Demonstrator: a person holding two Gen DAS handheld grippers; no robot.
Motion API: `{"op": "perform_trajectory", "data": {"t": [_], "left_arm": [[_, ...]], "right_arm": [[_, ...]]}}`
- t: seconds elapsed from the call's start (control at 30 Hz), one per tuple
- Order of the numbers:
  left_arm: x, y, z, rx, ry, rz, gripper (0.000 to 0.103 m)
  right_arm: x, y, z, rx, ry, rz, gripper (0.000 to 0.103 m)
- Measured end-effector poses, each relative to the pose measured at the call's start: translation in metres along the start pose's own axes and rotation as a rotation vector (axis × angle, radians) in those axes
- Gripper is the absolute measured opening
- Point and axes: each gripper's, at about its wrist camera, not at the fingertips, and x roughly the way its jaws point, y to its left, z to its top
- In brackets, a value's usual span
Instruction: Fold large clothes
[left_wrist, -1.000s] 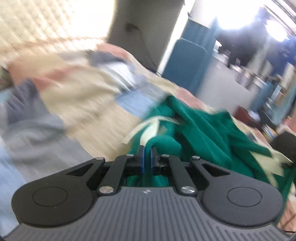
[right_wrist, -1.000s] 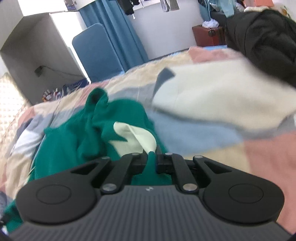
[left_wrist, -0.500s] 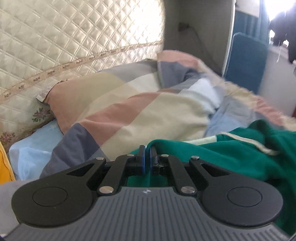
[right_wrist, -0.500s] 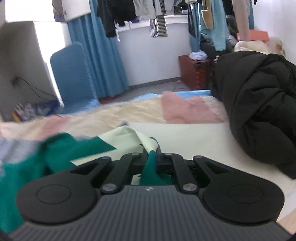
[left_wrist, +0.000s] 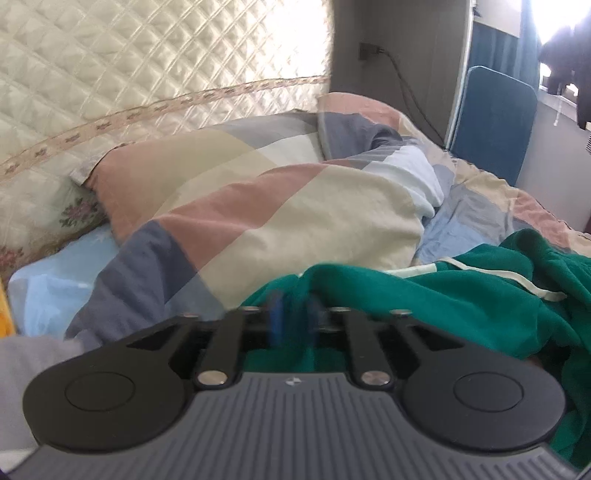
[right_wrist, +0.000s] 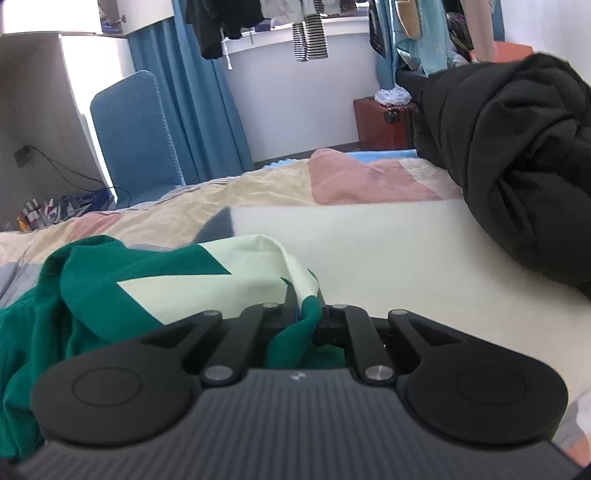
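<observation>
A green hoodie with pale mint panels and a white drawstring lies crumpled on the bed, in the left wrist view (left_wrist: 461, 295) and the right wrist view (right_wrist: 122, 280). My left gripper (left_wrist: 293, 317) sits at the hoodie's edge; its fingers are blurred with a small gap, green cloth between them. My right gripper (right_wrist: 306, 314) is shut on a fold of green and mint cloth, low over the bed.
A patchwork duvet (left_wrist: 295, 206) is bunched against a quilted headboard (left_wrist: 129, 66). A black jacket (right_wrist: 517, 158) lies heaped on the bed at right. A blue chair (right_wrist: 136, 136), curtains and a red suitcase (right_wrist: 384, 122) stand beyond the bed.
Both grippers swung with the hoodie, then settled low over the bed. The left fingers have parted slightly and blur in the latest frame. The right stays shut on the cloth.
</observation>
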Motion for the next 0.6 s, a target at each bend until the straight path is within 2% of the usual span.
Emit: {"op": "perform_trajectory", "data": {"t": [0.03, 0.07, 0.1, 0.13, 0.2, 0.4, 0.6], "left_arm": [[-0.006, 0.0, -0.001, -0.002, -0.006, 0.018, 0.062], [-0.014, 0.0, -0.002, -0.003, -0.026, 0.03, 0.064], [-0.022, 0.0, -0.003, -0.007, -0.038, 0.023, 0.064], [-0.03, 0.0, -0.003, -0.015, -0.04, 0.003, 0.064], [-0.048, -0.005, -0.004, -0.019, -0.053, -0.028, 0.064], [-0.112, -0.044, -0.01, 0.021, -0.116, -0.142, 0.064], [-0.156, -0.099, -0.03, 0.019, -0.114, -0.331, 0.064]], "right_arm": [[-0.004, 0.003, 0.001, -0.014, -0.001, -0.002, 0.011], [-0.011, 0.007, 0.001, -0.028, -0.003, -0.001, 0.012], [-0.015, 0.009, 0.003, -0.034, -0.005, 0.001, 0.019], [-0.021, 0.011, 0.004, -0.033, -0.008, 0.008, 0.04], [-0.036, 0.014, 0.007, -0.019, -0.029, 0.05, 0.062], [-0.086, 0.037, 0.02, -0.024, -0.097, 0.131, 0.063], [-0.129, 0.094, 0.014, -0.126, -0.118, 0.251, 0.063]]}}
